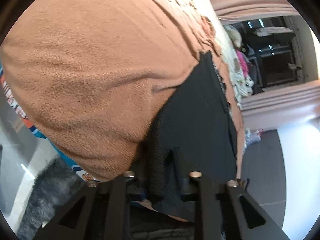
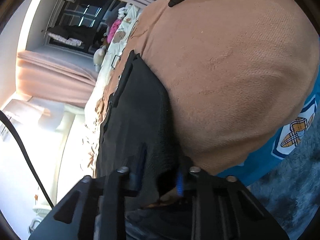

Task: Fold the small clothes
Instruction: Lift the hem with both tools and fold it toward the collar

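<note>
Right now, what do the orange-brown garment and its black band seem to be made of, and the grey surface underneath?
The orange-brown garment looks like soft brushed fleece or knit: a matte, fuzzy nap with rounded folds. Its black band, pinched in the left gripper and right gripper, looks like ribbed knit, with fine parallel ridges. The grey surface seems a shaggy pile rug, though blurred.
</note>
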Demonstrator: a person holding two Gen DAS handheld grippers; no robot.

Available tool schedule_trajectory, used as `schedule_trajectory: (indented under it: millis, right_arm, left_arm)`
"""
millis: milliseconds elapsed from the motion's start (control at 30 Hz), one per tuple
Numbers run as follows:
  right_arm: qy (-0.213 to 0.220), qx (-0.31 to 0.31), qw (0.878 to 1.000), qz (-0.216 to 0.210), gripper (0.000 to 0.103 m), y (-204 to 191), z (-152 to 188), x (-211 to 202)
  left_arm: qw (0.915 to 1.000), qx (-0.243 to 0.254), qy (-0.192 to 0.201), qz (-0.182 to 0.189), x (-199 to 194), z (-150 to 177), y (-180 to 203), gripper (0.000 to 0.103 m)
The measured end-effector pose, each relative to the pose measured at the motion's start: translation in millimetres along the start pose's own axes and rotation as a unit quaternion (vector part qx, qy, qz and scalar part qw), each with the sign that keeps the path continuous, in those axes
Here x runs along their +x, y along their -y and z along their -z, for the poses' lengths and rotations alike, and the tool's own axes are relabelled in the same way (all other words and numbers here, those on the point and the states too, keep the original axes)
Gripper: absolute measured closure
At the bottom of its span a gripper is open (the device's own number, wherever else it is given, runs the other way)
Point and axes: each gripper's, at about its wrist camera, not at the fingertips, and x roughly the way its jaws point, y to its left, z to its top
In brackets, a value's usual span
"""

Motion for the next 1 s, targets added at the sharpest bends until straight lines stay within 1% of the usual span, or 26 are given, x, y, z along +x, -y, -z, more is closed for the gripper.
schedule_trajectory:
  millis: [33, 100, 167, 333, 500, 600, 667, 733, 767, 833, 900, 1000]
  right_arm:
    - [0.008, 0.006, 1.0, 0.002, 0.099, -2.8, -0.1, -3.5]
    - [0.026, 0.01, 1.0, -0.006, 0.102, -16.7, 3.1, -10.0]
    - [0.042, 0.013, 0.999, -0.02, 0.102, -24.3, 6.0, -17.8]
    - [0.058, 0.012, 0.997, -0.045, 0.103, -46.9, 16.0, -35.5]
    - [0.073, 0.008, 0.995, -0.067, 0.103, -63.7, 24.7, -53.4]
    - [0.084, 0.008, 0.993, -0.078, 0.103, -63.6, 26.4, -55.8]
    - [0.091, 0.009, 0.992, -0.09, 0.103, -62.3, 27.1, -57.3]
    - [0.097, 0.006, 0.99, -0.102, 0.103, -62.6, 30.2, -69.3]
    - [0.098, 0.005, 0.989, -0.107, 0.103, -55.8, 29.8, -76.2]
    - [0.102, 0.006, 0.988, -0.114, 0.103, -60.4, 31.6, -82.0]
    - [0.111, 0.013, 0.987, -0.112, 0.103, -58.4, 36.8, -100.4]
    - [0.122, 0.024, 0.985, -0.12, 0.103, -65.0, 41.7, -115.2]
  left_arm:
    - [1.0, -0.009, 0.001, -0.003, 0.0, -1.8, -0.3, 0.096]
    - [0.9997, -0.022, 0.005, 0.002, -2.4, -3.9, -1.5, 0.098]
    - [0.9995, -0.023, 0.02, 0.007, -12.1, -6.5, 0.1, 0.098]
    - [0.9981, -0.029, 0.031, 0.045, -32.1, -11.5, 8.9, 0.099]
    - [0.9952, -0.021, 0.047, 0.083, -57.0, -15.2, 29.4, 0.099]
    - [0.9919, -0.022, 0.058, 0.111, -76.9, -19.2, 38.5, 0.1]
    - [0.9888, -0.036, 0.061, 0.131, -89.0, -21.0, 41.2, 0.1]
    - [0.9861, -0.044, 0.065, 0.146, -100.2, -21.4, 44.3, 0.1]
    - [0.9849, -0.045, 0.068, 0.152, -107.2, -21.3, 46.2, 0.1]
    - [0.9813, -0.049, 0.075, 0.17, -123.0, -20.0, 50.8, 0.1]
    - [0.9778, -0.051, 0.081, 0.187, -138.0, -18.3, 55.5, 0.1]
    - [0.9728, -0.046, 0.091, 0.208, -160.5, -13.5, 66.7, 0.1]
